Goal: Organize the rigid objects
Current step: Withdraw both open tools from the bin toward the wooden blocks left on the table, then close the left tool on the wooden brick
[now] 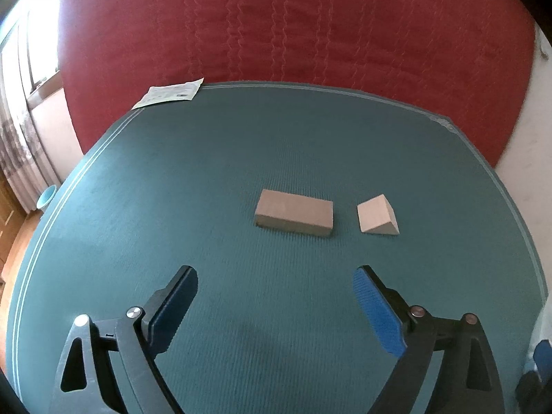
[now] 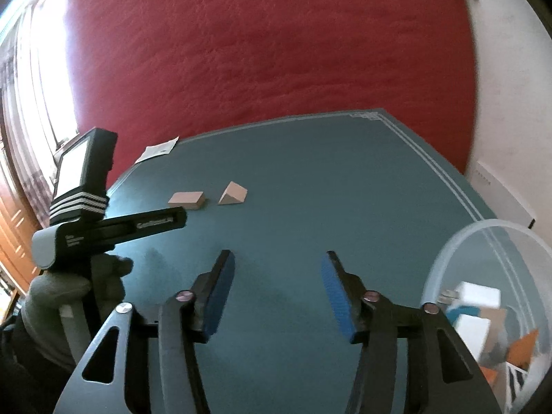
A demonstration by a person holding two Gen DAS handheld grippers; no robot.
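A flat rectangular wooden block (image 1: 294,216) lies on the teal mat (image 1: 172,189), with a wooden wedge (image 1: 377,219) just to its right. My left gripper (image 1: 276,276) is open and empty, hovering short of the block. In the right wrist view the same block (image 2: 186,200) and wedge (image 2: 234,193) lie further off to the left. My right gripper (image 2: 278,264) is open and empty above the mat. The left gripper's body (image 2: 103,227), held by a gloved hand (image 2: 69,289), shows at the left of that view.
A clear round plastic tub (image 2: 448,255) with several blocks inside stands at the right, close to my right gripper. A white paper slip (image 1: 169,96) lies at the mat's far left corner. A red quilted surface (image 1: 293,27) rises behind the table. A window is at the left.
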